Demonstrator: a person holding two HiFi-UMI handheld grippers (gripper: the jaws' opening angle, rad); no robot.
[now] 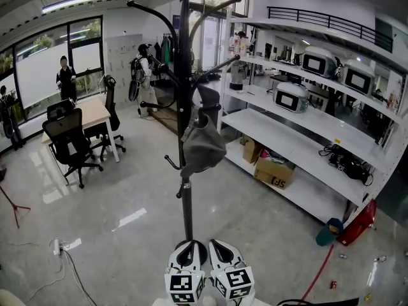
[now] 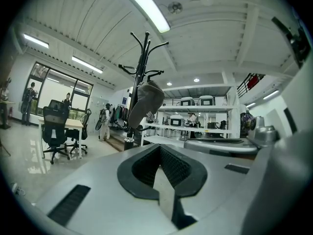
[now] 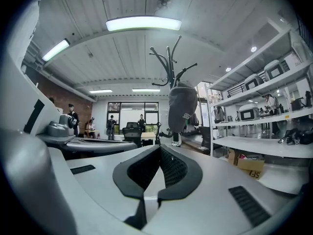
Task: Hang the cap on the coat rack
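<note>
A dark grey cap (image 1: 203, 146) hangs on a side hook of the tall black coat rack (image 1: 185, 203) in the middle of the room. It also shows as the cap (image 2: 145, 102) in the left gripper view and the cap (image 3: 182, 106) in the right gripper view, well ahead of the jaws. My left gripper (image 1: 190, 246) and right gripper (image 1: 222, 245) sit side by side at the bottom edge, near the rack's pole and well below the cap. Both are shut, with nothing between the jaws.
White shelving (image 1: 306, 152) with appliances runs along the right, a cardboard box (image 1: 274, 171) beneath it. A desk (image 1: 92, 112) with black office chairs (image 1: 67, 146) stands at left. A power strip with cable (image 1: 60, 244) lies on the floor. People stand at the back.
</note>
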